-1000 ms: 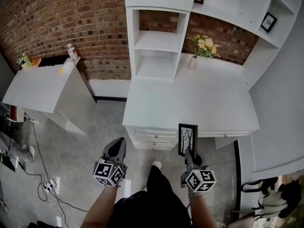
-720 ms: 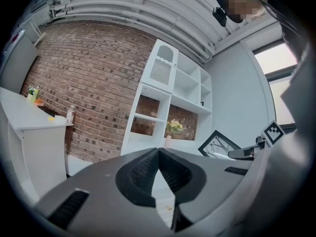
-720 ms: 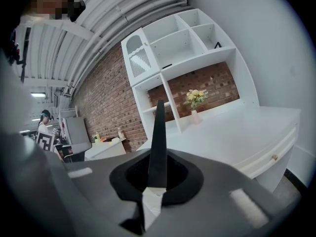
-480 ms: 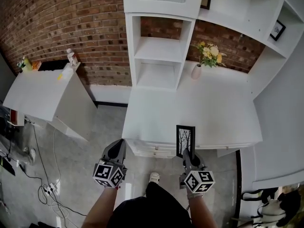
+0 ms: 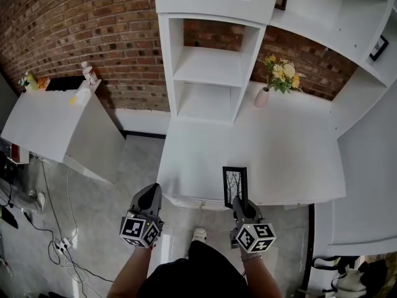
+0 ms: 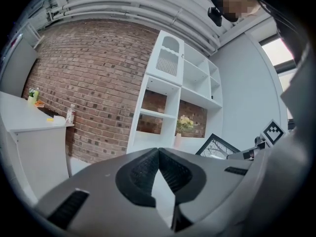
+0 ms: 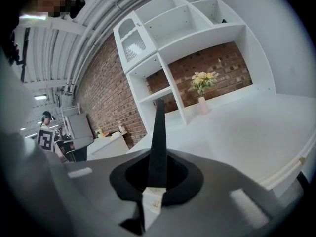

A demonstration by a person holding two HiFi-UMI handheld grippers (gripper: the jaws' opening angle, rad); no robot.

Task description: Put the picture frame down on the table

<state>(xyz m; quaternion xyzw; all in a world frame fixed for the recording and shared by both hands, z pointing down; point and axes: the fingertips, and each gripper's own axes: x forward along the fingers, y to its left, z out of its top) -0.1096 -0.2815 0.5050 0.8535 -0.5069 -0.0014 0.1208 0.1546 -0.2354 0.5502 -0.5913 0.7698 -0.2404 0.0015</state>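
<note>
Here, at far left a white counter (image 5: 43,113) stands against the brick wall (image 5: 93,36), with a bottle (image 5: 87,73) at its back edge (the other bits there are too small to tell). The left gripper (image 5: 152,192) hangs over the floor (image 5: 133,160), just off the left front corner of the table (image 5: 291,160). Its jaws meet at the tips with nothing between them. Behind it, a white shelf unit (image 5: 208,67) stands on the table. The right gripper (image 5: 238,202) is clamped on the lower edge of the frame (image 5: 235,182). The frame is black-rimmed with a bare-tree picture and rises upright out of the jaws at the table's front edge. Whether it touches the top I cannot tell. Further right, at the back by the wall, a pink vase (image 5: 262,98) holds yellow flowers (image 5: 283,76).
</note>
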